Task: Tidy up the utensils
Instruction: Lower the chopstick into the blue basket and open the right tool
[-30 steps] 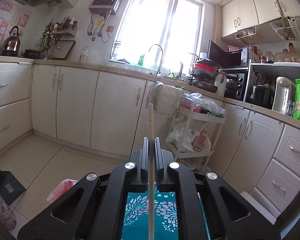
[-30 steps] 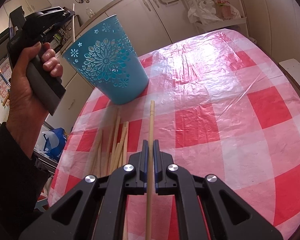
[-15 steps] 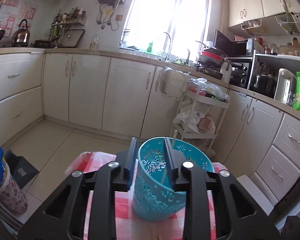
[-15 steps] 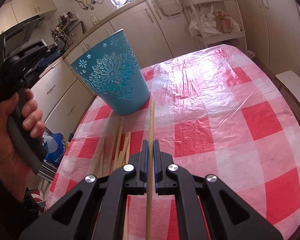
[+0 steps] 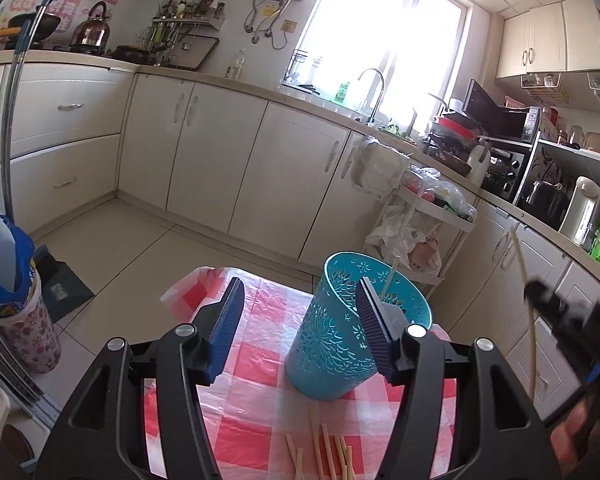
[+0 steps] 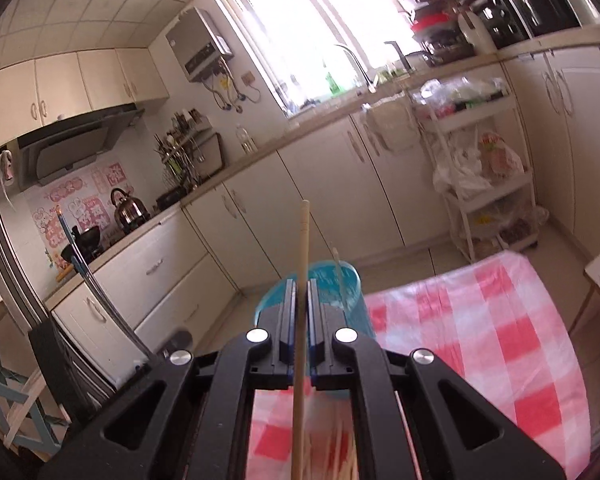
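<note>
Looking out from the left wrist, the left hand-held gripper (image 5: 300, 324) is spread wide, fingers released and grasping nothing, poised above the red-and-white checked counter (image 5: 256, 360). Just past its right finger stands the teal cutout holder (image 5: 336, 356), upright, with one pale chopstick (image 5: 388, 278) leaning inside against the far rim. Loose chopsticks (image 5: 324, 452) lie flat on the cloth in front of the holder, near the bottom edge. Off to the right, blurred, the right hand-held gripper (image 5: 540, 300) carries a chopstick (image 5: 530, 332) in the air.

Over to the right wrist: the right hand-held gripper (image 6: 301, 292) is clenched on that single chopstick (image 6: 302, 280), which runs straight up between the pads and well past the tips. Behind the fingers sits the teal holder (image 6: 340, 292), motion-blurred, and the loose chopsticks (image 6: 340, 452) show as a smear low down on the checked counter (image 6: 500, 340).
</note>
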